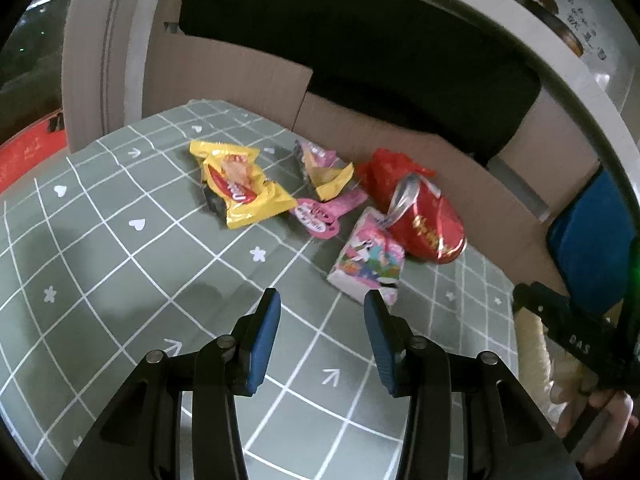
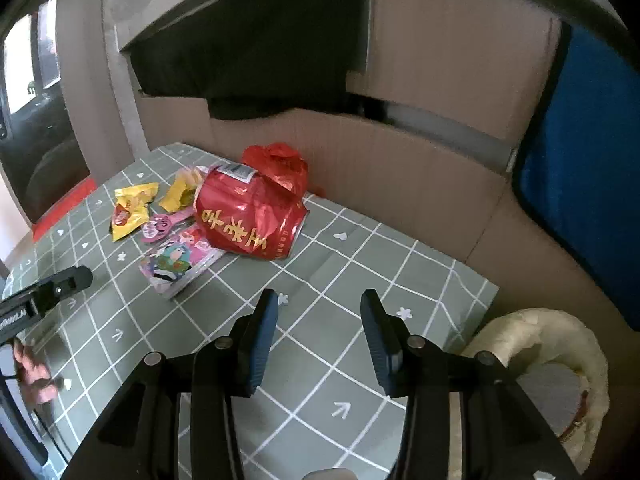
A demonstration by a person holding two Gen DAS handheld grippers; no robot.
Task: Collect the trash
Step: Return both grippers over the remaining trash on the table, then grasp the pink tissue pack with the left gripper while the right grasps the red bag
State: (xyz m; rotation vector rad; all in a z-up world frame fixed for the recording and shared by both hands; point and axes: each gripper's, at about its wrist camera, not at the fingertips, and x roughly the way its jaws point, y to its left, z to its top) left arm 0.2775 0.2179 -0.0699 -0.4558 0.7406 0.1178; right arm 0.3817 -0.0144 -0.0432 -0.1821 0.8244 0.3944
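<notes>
Trash lies in a loose heap on the green checked tablecloth [image 1: 100, 240], and from the left wrist view it fills the middle of the frame: a yellow wrapper [image 1: 236, 184] at centre left, a pink wrapper [image 1: 316, 216] just right of it, a colourful packet [image 1: 368, 260] nearest the lens, and a crushed red can [image 1: 428, 220] touching that packet's far corner. The left gripper [image 1: 322, 340] sits at bottom centre with its jaws apart and nothing between them, short of the packet. At the right edge the other tool shows in a hand [image 1: 592, 404]. From the right wrist view the heap sits at upper left, with the red can [image 2: 248, 216] overlapping the colourful packet [image 2: 180, 264] and the yellow wrapper [image 2: 130, 212] beyond. The right gripper [image 2: 320, 336] is also spread wide and empty, over bare cloth. A cream-lined bin [image 2: 560, 360] stands at lower right, off the table's edge. A clean pick likely means taking the nearest packet by its free edge, pads low and level, so the can is not dragged along.
</notes>
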